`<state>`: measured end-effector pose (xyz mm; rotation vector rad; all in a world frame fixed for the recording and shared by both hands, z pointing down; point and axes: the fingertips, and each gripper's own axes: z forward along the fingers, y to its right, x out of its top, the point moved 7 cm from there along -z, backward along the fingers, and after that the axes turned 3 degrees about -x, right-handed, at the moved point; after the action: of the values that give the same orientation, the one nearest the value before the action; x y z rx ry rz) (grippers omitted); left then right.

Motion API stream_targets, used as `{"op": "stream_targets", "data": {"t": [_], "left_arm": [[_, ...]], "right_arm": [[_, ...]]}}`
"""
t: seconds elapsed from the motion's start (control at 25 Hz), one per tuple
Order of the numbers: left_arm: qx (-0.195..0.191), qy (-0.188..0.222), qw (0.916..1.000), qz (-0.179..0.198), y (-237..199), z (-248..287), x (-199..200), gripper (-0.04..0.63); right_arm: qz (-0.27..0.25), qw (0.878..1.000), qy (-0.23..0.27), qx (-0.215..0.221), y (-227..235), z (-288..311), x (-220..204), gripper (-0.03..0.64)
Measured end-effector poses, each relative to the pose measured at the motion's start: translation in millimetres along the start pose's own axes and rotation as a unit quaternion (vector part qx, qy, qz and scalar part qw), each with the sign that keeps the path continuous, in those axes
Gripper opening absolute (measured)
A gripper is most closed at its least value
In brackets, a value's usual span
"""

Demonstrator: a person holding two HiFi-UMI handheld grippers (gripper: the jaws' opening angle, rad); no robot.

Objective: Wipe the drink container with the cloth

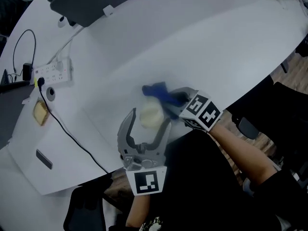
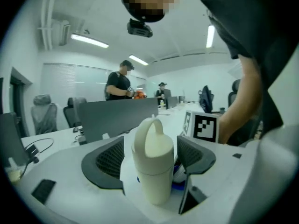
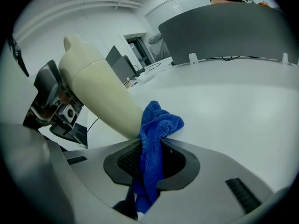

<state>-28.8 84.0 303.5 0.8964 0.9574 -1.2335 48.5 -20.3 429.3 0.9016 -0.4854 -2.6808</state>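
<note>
A cream drink container (image 1: pixel 151 115) with a loop handle stands upright on the white table (image 1: pixel 216 47) near its front edge. My left gripper (image 1: pixel 150 118) is open around it, one jaw on each side. In the left gripper view the container (image 2: pixel 153 162) shows a small gap to each pad. My right gripper (image 1: pixel 175 101) is shut on a blue cloth (image 1: pixel 156 90) just right of the container. In the right gripper view the cloth (image 3: pixel 156 134) hangs from between the jaws of that gripper (image 3: pixel 152 164), and its bunched end touches the lower side of the container (image 3: pixel 100 94).
A power strip (image 1: pixel 53 72) with a black cable (image 1: pixel 72 138) lies at the left, near a small yellow item (image 1: pixel 41 112) and a flat grey object (image 1: pixel 44 159). A dark divider panel (image 1: pixel 96 1) stands at the back. A person (image 2: pixel 119 85) stands far off.
</note>
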Motion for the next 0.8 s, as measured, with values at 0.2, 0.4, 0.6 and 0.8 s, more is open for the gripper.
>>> {"op": "stream_targets", "data": {"t": [0.2, 0.4, 0.6, 0.8], "left_arm": [[0.003, -0.006, 0.9999, 0.015, -3, 8, 5, 0.279], [-0.163, -0.001, 0.9836, 0.077, -20, 7, 5, 0.281], [-0.254, -0.001, 0.963, 0.089, -30, 16, 10, 0.279], [-0.26, -0.004, 0.963, 0.071, -27, 16, 8, 0.281]], "right_arm": [[0.056, 0.996, 0.059, 0.038, 5, -21, 10, 0.072], [0.047, 0.969, 0.174, 0.171, -5, -95, 68, 0.072], [-0.005, 0.965, 0.141, 0.219, -12, -84, 85, 0.072], [0.018, 0.975, 0.067, 0.211, 9, -39, 57, 0.064]]}}
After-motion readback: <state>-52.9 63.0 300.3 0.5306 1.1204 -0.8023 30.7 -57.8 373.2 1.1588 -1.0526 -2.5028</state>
